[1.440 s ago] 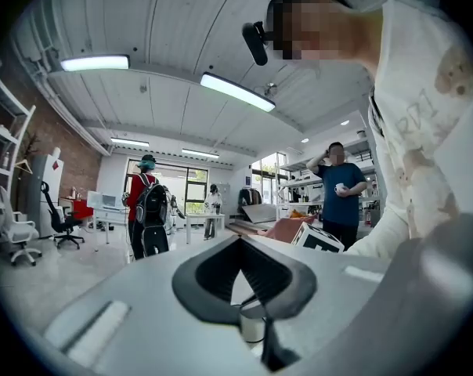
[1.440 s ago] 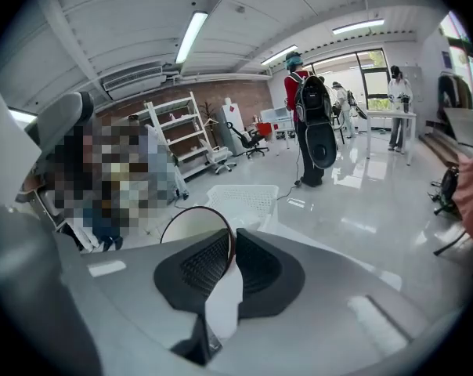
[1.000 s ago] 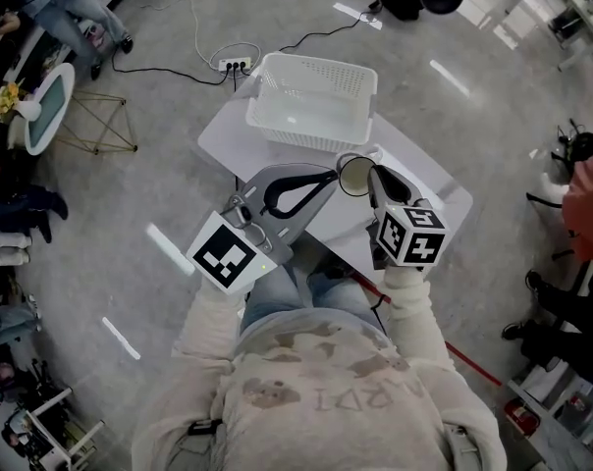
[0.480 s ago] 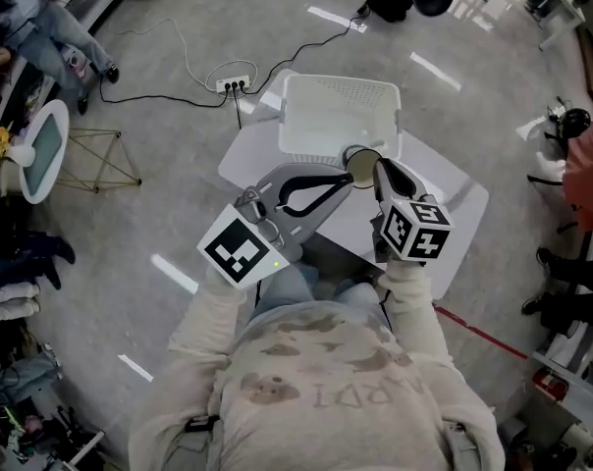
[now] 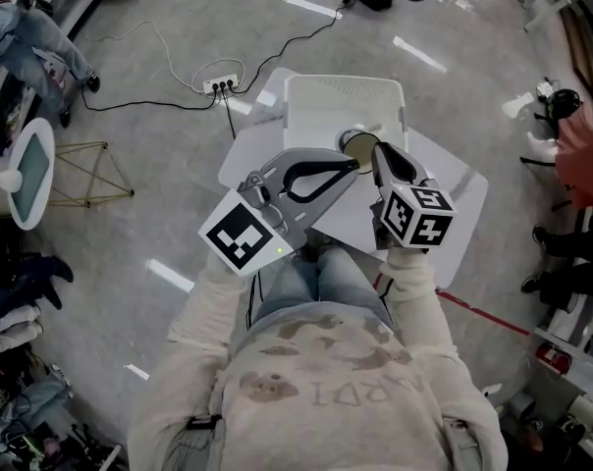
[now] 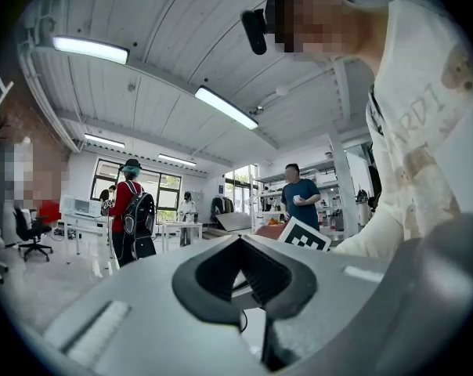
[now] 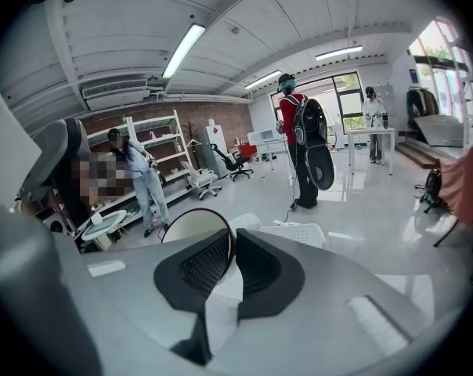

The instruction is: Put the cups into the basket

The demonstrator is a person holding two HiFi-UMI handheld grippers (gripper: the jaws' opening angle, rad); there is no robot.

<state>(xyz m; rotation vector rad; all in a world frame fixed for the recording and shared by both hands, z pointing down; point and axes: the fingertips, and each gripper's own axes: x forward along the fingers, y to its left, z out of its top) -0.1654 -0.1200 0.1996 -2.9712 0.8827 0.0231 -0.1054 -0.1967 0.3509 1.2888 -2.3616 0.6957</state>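
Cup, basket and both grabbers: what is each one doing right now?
cup: held by its rim, up at the basket's near edge.
basket: upright on the table, no cup seen inside.
right gripper: shut on the cup's rim.
left gripper: shut, holding nothing.

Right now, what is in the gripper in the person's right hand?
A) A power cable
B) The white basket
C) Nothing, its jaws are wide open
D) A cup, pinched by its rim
D: in the right gripper view, the right gripper has its jaws shut on the wall of the cup, and the head view shows the cup at the near edge of the white basket.
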